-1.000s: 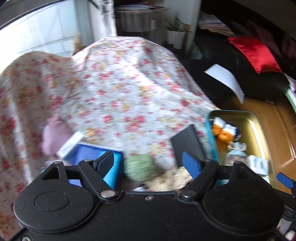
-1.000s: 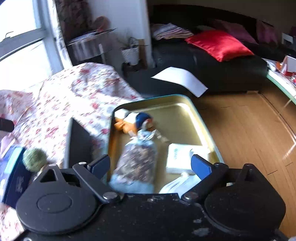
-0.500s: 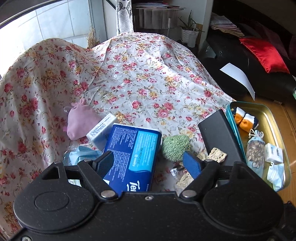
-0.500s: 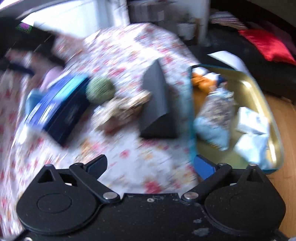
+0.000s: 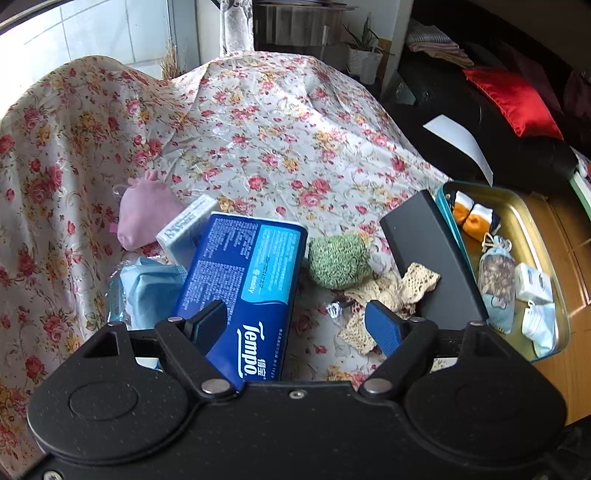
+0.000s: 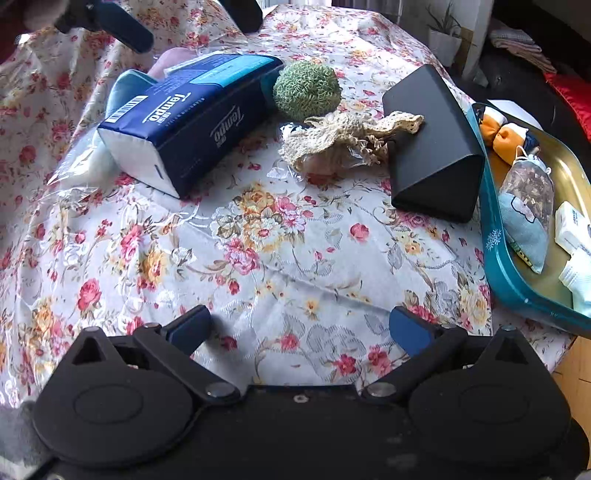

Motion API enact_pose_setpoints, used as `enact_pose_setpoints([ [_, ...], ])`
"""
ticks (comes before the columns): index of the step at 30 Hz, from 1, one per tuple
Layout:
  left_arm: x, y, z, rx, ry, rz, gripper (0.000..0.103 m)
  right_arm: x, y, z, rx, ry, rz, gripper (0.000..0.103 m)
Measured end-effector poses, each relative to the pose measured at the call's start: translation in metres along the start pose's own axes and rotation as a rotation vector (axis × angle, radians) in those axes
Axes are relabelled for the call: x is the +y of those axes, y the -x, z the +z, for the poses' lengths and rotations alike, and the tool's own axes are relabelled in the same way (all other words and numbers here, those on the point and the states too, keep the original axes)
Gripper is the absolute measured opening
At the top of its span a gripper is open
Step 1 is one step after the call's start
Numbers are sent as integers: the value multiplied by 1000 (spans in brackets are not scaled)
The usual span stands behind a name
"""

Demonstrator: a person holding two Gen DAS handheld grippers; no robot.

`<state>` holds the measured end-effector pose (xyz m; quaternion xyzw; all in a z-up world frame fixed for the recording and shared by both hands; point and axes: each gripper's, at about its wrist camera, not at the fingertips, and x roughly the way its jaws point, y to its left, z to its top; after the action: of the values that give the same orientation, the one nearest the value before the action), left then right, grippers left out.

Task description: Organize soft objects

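Note:
On the flowered tablecloth (image 6: 280,266) lie a blue Tempo tissue pack (image 5: 243,280) (image 6: 192,110), a green knitted ball (image 5: 338,260) (image 6: 306,90), a cream lace piece (image 5: 391,291) (image 6: 343,136), a pink pouch (image 5: 147,214) and a light blue packet (image 5: 147,291). My left gripper (image 5: 295,325) hovers open over the near end of the tissue pack without pressing it. My right gripper (image 6: 299,328) stands wide open over bare cloth, well short of the lace piece. The left gripper (image 6: 195,31) also shows at the top of the right wrist view.
A black case (image 5: 432,258) (image 6: 432,140) lies between the lace and a teal-rimmed tin tray (image 5: 528,206) (image 6: 498,258) at the right table edge. The tray holds an orange soft toy (image 5: 472,218), a sachet (image 5: 496,273) and white packets. A small white box (image 5: 186,229) leans by the pouch.
My right gripper swung left from above the tray to above the cloth, rolled, and its jaws widened. My left gripper sank slightly toward the tissue pack and then held still.

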<state>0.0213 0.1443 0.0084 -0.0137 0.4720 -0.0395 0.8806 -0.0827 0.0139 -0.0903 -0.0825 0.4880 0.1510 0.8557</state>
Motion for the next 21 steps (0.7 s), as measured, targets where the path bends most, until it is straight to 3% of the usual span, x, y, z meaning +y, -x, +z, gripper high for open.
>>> enact_pose_setpoints([
  [21, -10, 1, 11, -36, -25, 34, 78, 0, 0, 1, 4, 4, 4, 103],
])
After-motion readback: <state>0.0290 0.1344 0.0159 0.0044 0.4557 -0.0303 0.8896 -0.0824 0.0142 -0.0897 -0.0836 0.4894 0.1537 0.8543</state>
